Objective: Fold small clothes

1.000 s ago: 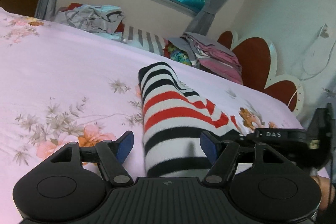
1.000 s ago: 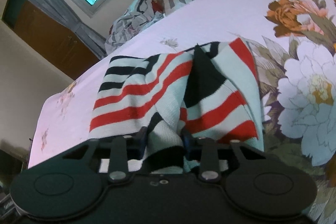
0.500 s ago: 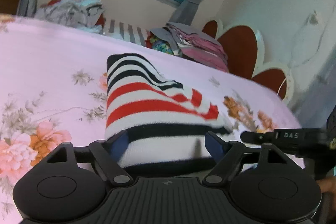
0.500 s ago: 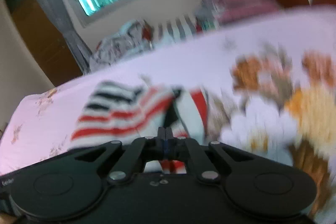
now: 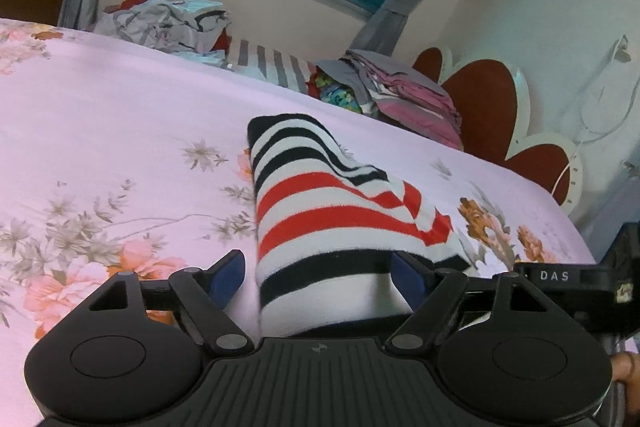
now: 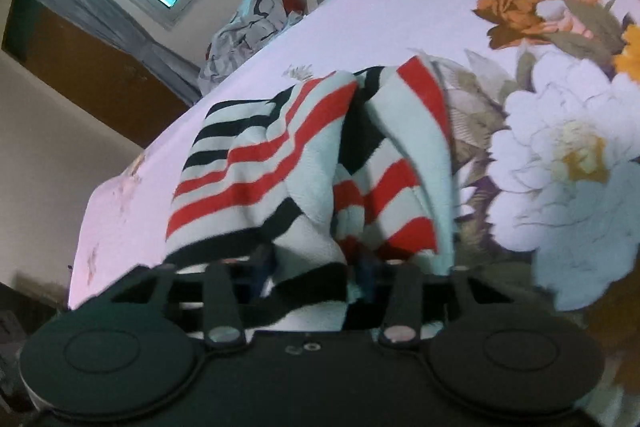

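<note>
The striped knit garment (image 5: 328, 211) lay on the bed (image 5: 100, 131), partly folded: one flat panel in black, white and red bands, with a looser flap bunched along its right edge in the right wrist view. We could not tell which kind of garment it was.

Left tongs (image 5: 316, 277): apart, blue pads either side of the garment's near end. The left pad stood clear of the cloth; the right pad sat at its edge, and we could not tell whether it touched. No grip there.

Right tongs (image 6: 316, 269): jaws had just been opening, with a fold of the striped cloth between them. The view was blurred at the pads, so we could not tell whether they pressed on it.

Beyond the garment, a crumpled grey heap (image 5: 160, 23) and a stack of folded pink clothes (image 5: 404, 99) sat at the far edge of the bed, well apart from the work. Headboard (image 5: 488, 107) was behind them.

Risks we judged from here:
- The loose flap could slide off the panel if the right tongs let go before it lay flat; the knit looked thick and springy.
- Closing the left tongs now could pinch several layers and drag the whole fold askew.
- The bed sheet could be caught together with the cloth.
</note>
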{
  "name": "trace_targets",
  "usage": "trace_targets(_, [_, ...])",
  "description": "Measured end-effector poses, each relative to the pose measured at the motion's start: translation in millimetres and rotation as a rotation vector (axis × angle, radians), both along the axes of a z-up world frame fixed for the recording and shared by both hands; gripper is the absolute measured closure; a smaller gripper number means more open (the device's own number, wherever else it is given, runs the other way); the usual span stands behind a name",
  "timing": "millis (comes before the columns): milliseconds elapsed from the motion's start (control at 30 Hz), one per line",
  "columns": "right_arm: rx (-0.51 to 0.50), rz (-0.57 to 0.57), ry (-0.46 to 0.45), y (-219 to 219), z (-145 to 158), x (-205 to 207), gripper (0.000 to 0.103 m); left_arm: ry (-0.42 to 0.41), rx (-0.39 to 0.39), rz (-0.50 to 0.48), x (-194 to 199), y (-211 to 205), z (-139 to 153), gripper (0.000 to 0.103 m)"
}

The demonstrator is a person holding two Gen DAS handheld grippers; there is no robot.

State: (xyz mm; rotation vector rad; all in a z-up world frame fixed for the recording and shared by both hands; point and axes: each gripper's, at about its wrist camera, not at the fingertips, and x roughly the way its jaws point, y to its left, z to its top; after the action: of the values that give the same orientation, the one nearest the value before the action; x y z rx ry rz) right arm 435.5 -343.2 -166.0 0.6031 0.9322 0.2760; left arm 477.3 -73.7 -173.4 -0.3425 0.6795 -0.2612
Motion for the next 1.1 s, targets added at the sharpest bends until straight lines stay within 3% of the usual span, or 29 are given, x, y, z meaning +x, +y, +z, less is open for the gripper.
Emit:
trace_targets(100, [-0.037,0.013,-0.053,7,11,-3,0.077,0.006,-0.008,0.005,3,0,-1,0.025])
trace_targets(267, [-0.176,-0.014,-0.224,3,48,-25,0.084,-0.004,-0.037,-0.025,6,-11,4,0.025])
trace_targets(367, [-0.182,-0.029,-0.178,-10,35,-33,0.085,0.008,-0.050,-0.068,5,-24,0,0.025])
trace_targets(500, [-0.175,-0.056,-0.100,-16,-1,-38,0.087,-0.002,0.064,-0.109,0,-41,-9,0.024])
trace_targets(567, [-0.185,-0.067,-0.108,-18,3,-42,0.088,0.005,0.100,-0.116,0,-44,-10,0.024])
trace_targets(700, [-0.182,-0.085,-0.096,-25,9,-54,0.092,0.014,0.076,-0.115,0,-39,-6,0.024])
trace_targets(733, [-0.162,-0.080,-0.100,-27,12,-59,0.091,0.013,0.087,-0.119,0,-39,-6,0.024])
trace_targets(900, [-0.080,-0.093,-0.085,-36,20,-76,0.047,0.008,0.101,-0.126,-2,-42,-7,0.024])
trace_targets(1100, [-0.054,-0.066,0.009,-28,0,-81,0.049,0.007,0.105,-0.125,-3,-44,-7,0.023])
